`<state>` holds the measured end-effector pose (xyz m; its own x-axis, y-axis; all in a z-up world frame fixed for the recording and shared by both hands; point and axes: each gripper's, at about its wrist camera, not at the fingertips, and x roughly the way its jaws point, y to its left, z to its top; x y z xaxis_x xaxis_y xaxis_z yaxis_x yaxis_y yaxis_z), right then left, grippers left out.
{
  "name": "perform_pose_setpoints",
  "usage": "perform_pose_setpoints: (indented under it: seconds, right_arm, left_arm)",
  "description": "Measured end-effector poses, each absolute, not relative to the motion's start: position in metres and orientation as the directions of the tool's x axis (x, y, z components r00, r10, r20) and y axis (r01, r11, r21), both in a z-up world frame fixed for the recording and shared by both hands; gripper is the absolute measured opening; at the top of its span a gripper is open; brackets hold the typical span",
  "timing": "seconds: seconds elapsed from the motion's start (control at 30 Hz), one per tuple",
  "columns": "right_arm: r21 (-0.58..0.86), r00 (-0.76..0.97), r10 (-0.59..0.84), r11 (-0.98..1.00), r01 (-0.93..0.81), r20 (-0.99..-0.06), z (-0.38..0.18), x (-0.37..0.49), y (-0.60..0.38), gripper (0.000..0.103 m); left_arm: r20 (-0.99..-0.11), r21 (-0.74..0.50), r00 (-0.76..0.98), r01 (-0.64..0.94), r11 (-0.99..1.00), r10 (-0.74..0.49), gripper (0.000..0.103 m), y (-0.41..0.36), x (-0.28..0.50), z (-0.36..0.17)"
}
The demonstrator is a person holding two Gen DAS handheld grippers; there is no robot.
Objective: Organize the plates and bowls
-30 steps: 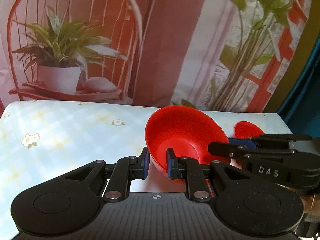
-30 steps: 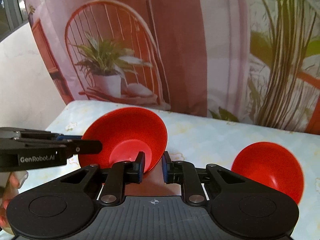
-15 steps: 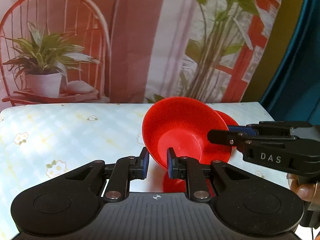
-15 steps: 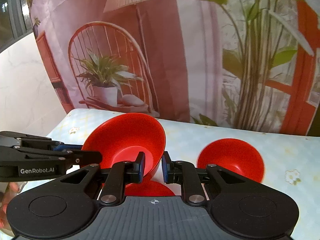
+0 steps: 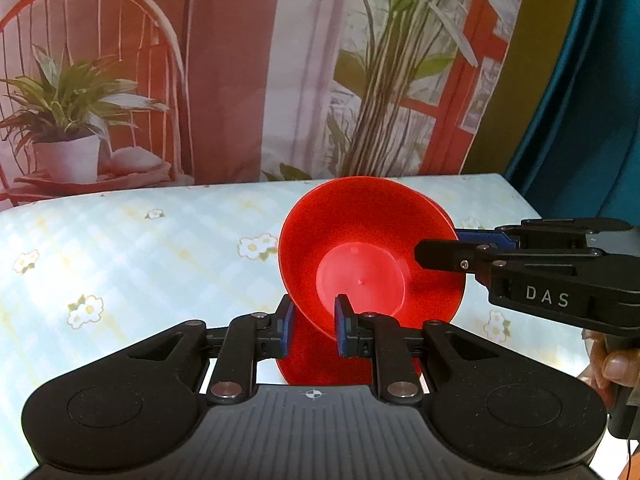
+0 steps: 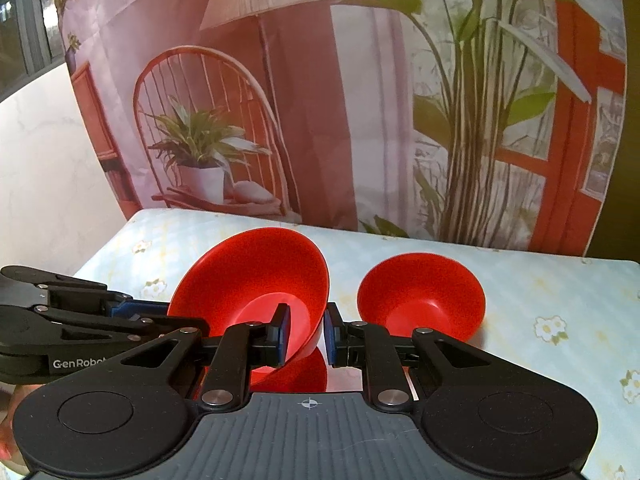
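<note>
Both grippers clamp one red bowl [image 5: 372, 256], tilted, lifted off the counter [image 5: 132, 264]. The left gripper [image 5: 311, 326] pinches the rim at its 6 o'clock, pads on either side of the wall. The right gripper [image 6: 305, 334] grips the rim at the bowl's 3 o'clock as the left camera sees it. A second red bowl [image 6: 422, 296] sits upright on the floral cloth, at 3 o'clock of the held bowl in the right camera, near but apart. A printed backdrop [image 6: 360, 100] with plants and a chair hangs behind the counter at 12 o'clock. Fingertips of a hand [image 5: 612, 364] show at the right edge.
</note>
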<state>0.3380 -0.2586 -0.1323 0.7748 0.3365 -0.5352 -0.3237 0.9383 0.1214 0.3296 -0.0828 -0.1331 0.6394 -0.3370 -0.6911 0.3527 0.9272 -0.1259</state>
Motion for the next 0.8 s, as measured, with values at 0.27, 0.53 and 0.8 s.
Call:
perform_pose_setpoints:
  seconds: [0.27, 0.53, 0.8]
  right_arm:
    - [0.113, 0.758, 0.327, 0.940, -0.322, -0.565, -0.146, 0.334, -0.260, 0.017]
    - [0.113, 0.736, 0.323, 0.940, -0.321, -0.596, -0.162, 0.332, -0.256, 0.017]
    - [0.112, 0.728, 0.322, 0.940, -0.323, -0.605, -0.168, 0.330, -0.254, 0.018]
  left_arm:
    - [-0.719, -0.100, 0.617, 0.364, 0.926, -0.320, 0.021, -0.087, 0.325, -0.142]
    - [-0.740, -0.103, 0.595, 0.360, 0.927, -0.314, 0.021, -0.085, 0.320, -0.154]
    - [-0.746, -0.112, 0.587, 0.352, 0.929, -0.313, 0.021, -0.083, 0.318, -0.158]
